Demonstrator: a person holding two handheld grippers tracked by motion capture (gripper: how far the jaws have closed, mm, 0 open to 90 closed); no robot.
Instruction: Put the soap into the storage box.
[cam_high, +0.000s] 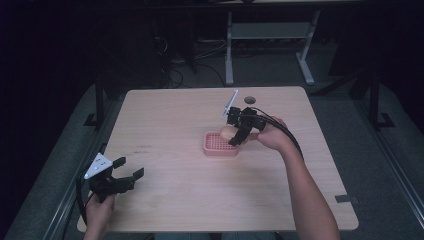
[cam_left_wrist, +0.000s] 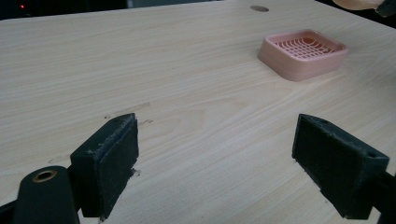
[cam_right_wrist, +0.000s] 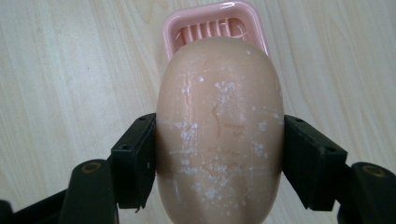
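Left hand-held gripper (cam_high: 121, 174) sits near the worktop's (cam_high: 200, 200) near-left corner, jaws spread wide, nothing between them; its own view shows bare wood between the pads (cam_left_wrist: 111, 161). Farther in, around the worktop's middle, the pink soap dish (cam_high: 219, 144) rests flat; the left gripper view shows its slatted grid is empty. Right hand-held gripper (cam_high: 239, 136) hangs over the dish's far-right part, jaws clamped on a tan oval soap bar (cam_high: 227, 133). The right gripper view shows what the high view blurs: the bar (cam_right_wrist: 219, 130) is pinched across its width, white flecks and scratches on its face, dish (cam_right_wrist: 215, 23) directly beyond it. Whether the bar touches the dish, cannot tell.
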